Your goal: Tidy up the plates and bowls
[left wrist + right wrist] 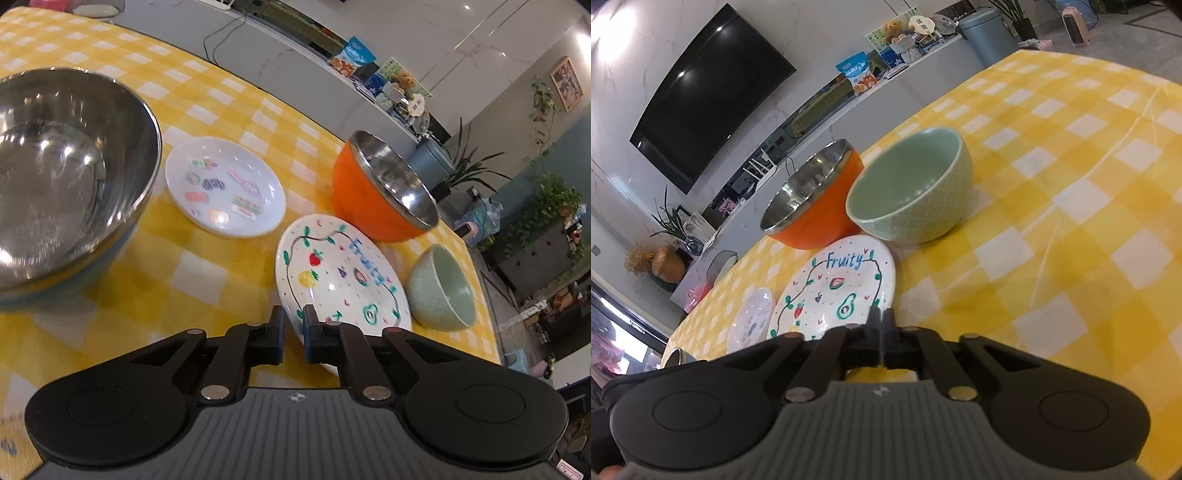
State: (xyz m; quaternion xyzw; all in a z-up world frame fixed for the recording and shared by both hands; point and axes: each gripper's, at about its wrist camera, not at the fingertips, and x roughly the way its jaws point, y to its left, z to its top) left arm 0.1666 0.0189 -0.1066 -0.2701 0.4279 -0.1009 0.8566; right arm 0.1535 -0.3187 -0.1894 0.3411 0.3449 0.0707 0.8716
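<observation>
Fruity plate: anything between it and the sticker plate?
Nothing. In the left wrist view only bare yellow checked tablecloth separates the Fruity plate from the sticker plate.
</observation>
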